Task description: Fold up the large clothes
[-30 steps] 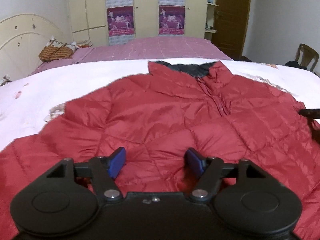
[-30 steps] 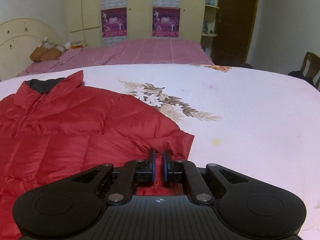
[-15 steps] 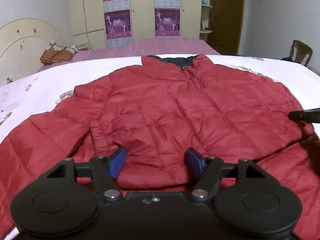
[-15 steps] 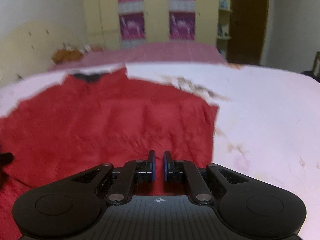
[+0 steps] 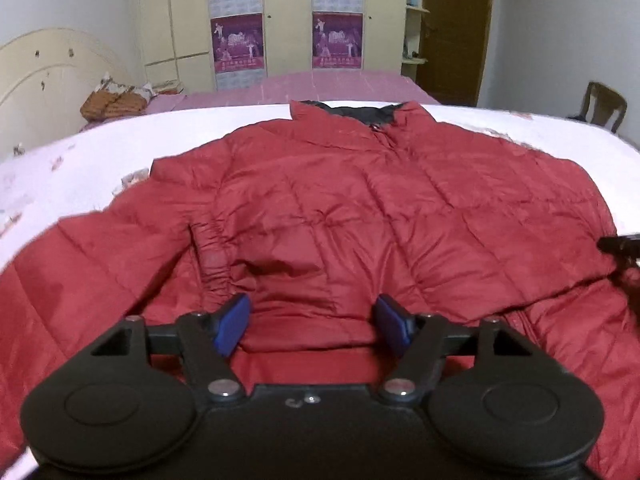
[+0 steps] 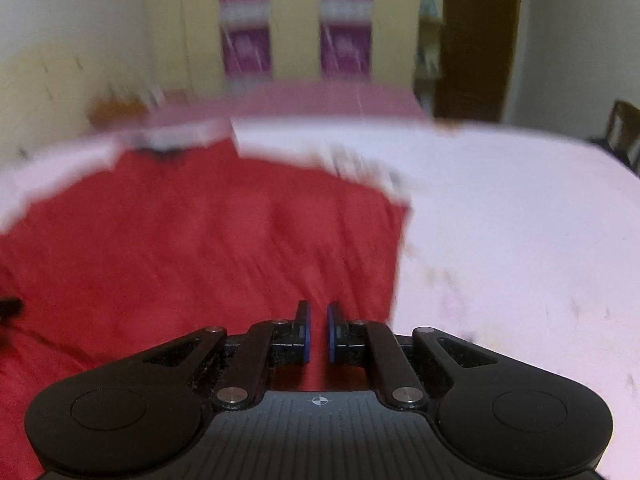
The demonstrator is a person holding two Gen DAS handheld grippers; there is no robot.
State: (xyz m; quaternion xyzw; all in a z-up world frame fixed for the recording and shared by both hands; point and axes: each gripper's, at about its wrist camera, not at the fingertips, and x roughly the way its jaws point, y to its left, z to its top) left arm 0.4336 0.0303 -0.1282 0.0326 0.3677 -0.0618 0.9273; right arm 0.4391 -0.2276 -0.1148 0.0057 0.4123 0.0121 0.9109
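Observation:
A red quilted down jacket (image 5: 340,208) lies front-up on the white bed, collar at the far side, and it also fills the left of the blurred right wrist view (image 6: 192,248). My left gripper (image 5: 314,324) is open, its blue pads just above the jacket's near hem. My right gripper (image 6: 318,332) has its jaws nearly together over the jacket's right part; red cloth shows in the narrow gap, and I cannot tell whether it is pinched. The tip of the right gripper shows at the right edge of the left wrist view (image 5: 620,245).
The white floral bedsheet (image 6: 520,240) stretches to the right of the jacket. A pink bedspread (image 5: 312,86), headboard (image 5: 44,80) and wardrobe with posters (image 5: 280,20) stand behind. A wooden chair (image 5: 604,106) is at the far right.
Both grippers have pulled back toward the jacket's near hem. The right gripper has swung left over the jacket and its view is now motion-blurred. The jacket's right sleeve has come inward.

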